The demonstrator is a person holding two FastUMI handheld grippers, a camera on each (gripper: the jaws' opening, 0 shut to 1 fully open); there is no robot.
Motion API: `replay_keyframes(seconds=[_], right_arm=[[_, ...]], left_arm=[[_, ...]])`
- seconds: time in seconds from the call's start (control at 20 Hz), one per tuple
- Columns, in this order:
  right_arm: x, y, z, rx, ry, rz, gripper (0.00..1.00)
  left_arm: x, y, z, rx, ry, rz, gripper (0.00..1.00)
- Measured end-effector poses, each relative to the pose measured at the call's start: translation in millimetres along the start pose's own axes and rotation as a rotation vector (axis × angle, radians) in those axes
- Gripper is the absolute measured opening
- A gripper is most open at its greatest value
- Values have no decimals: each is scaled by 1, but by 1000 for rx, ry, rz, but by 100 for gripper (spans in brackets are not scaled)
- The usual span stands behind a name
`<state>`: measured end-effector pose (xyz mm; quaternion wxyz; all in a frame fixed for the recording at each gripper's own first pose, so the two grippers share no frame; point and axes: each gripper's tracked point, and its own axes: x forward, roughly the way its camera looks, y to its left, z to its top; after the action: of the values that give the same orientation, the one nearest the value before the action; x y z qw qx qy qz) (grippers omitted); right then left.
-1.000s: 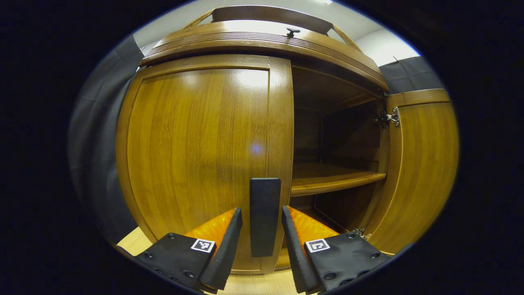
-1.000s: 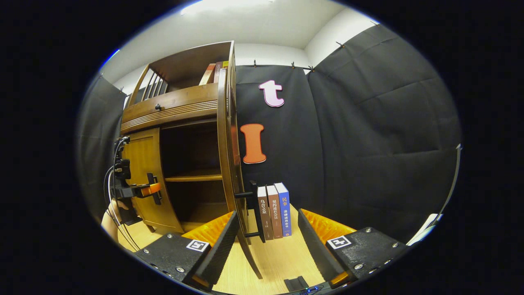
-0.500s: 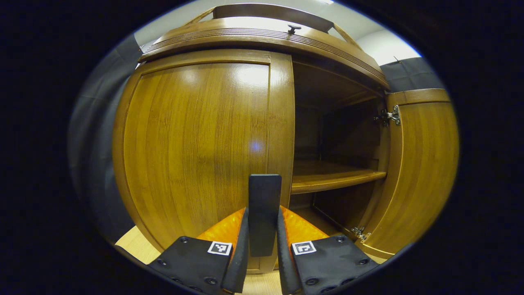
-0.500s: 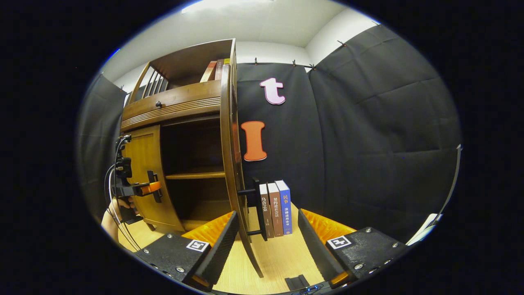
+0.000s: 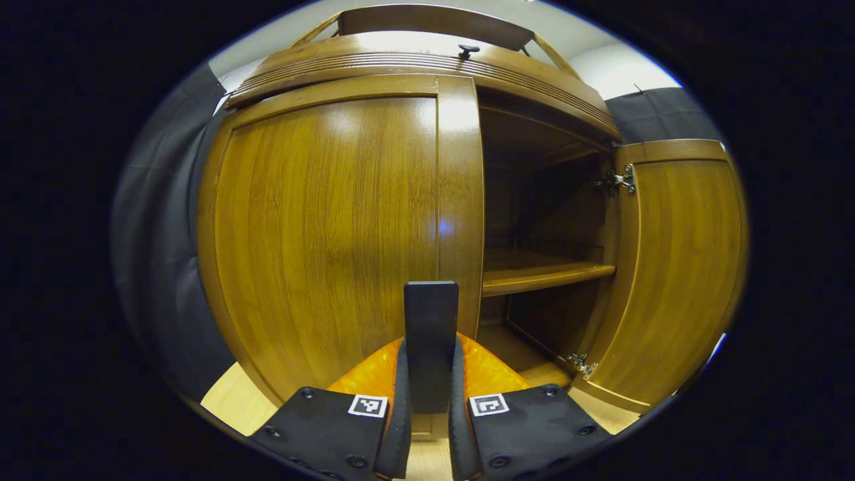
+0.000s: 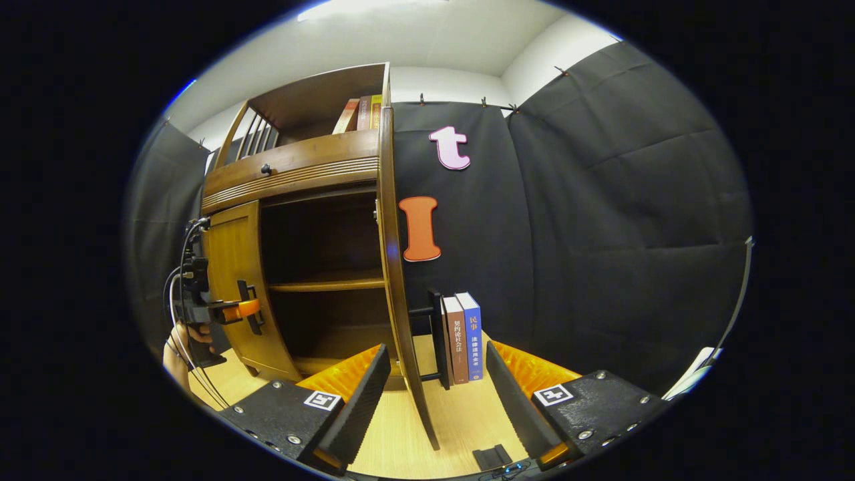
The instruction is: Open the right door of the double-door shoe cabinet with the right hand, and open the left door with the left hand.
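Observation:
The wooden shoe cabinet's left door (image 5: 334, 220) stands closed. My left gripper (image 5: 429, 361) is shut on its upright black handle (image 5: 431, 321), a finger pressing each side. The right door (image 5: 674, 267) hangs wide open, baring a dark inside with a shelf (image 5: 541, 274). In the right gripper view that right door (image 6: 401, 280) shows edge-on, its black handle (image 6: 437, 334) facing right. My right gripper (image 6: 434, 394) is open, with the door's lower edge and handle a little ahead between its fingers, untouched. A hand holds the left gripper (image 6: 234, 310) at the left door.
Several upright books (image 6: 464, 337) stand on the light wooden floor (image 6: 461, 421) just behind the open right door. More books (image 6: 361, 113) sit on the cabinet's top shelf. A small black object (image 6: 491, 457) lies near my right gripper. Black cloth walls close in on both sides.
My left gripper's fingers closed onto the left door's handle and have stayed there. The right gripper stayed open while the right door drifted slightly rightward in its view.

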<state>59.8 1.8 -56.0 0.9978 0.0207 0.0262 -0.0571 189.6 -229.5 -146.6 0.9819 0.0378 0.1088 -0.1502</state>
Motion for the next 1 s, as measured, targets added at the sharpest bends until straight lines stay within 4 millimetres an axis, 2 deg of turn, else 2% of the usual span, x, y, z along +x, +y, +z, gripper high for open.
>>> replay_keyframes(seconds=[0.15,0.2,0.25,0.65,0.85,0.9,0.95,1.0], right_arm=[[-3,10,1,-2,0,8,100],[-4,13,2,-4,0,12,89],[-5,18,2,-6,-2,17,100],[-13,47,7,-21,-7,60,100],[-16,61,7,-25,-6,82,100],[-17,64,7,-27,-6,87,89],[-18,66,7,-29,-5,90,89],[-18,69,6,-30,-4,94,100]], left_arm=[[-22,3,-1,-5,5,-21,30],[-30,4,-1,-5,5,-28,30],[-39,5,-2,0,6,-32,30],[-95,25,-4,-9,0,-46,31],[-113,34,-4,-29,-13,-58,31],[-118,36,-3,-29,-16,-62,31],[-123,40,-3,-27,-14,-61,31],[-127,42,-3,-22,-13,-58,31]])
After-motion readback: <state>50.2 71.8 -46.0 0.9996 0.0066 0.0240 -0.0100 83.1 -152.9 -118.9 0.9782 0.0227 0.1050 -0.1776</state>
